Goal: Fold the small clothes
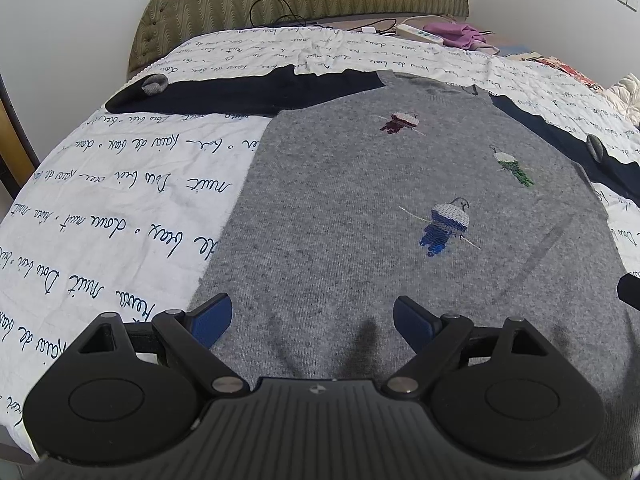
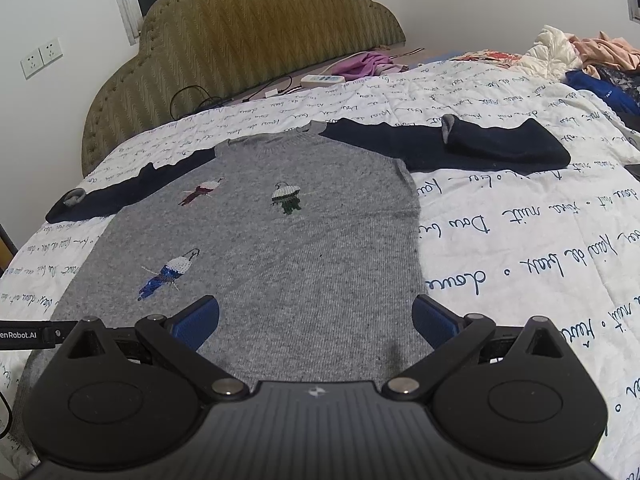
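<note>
Hovering over near hem: left gripper (image 1: 313, 318) and right gripper (image 2: 316, 318), jaws apart, empty. Sweater (image 1: 360, 220) lies flat on quilt (image 1: 100, 200), sleeves spread far left and right. Risk: pinching one knit layer only, or quilt too, skews the fold.

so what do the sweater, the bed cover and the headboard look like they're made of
Sweater: soft matte knit, probably wool blend; fine fuzzy stitch texture, ribbed collar.
Bed cover: matte quilted cotton, judging by puckered stitching and printed script.
Headboard: upholstered olive fabric with a woven zigzag pattern and stud trim along its edge.
</note>
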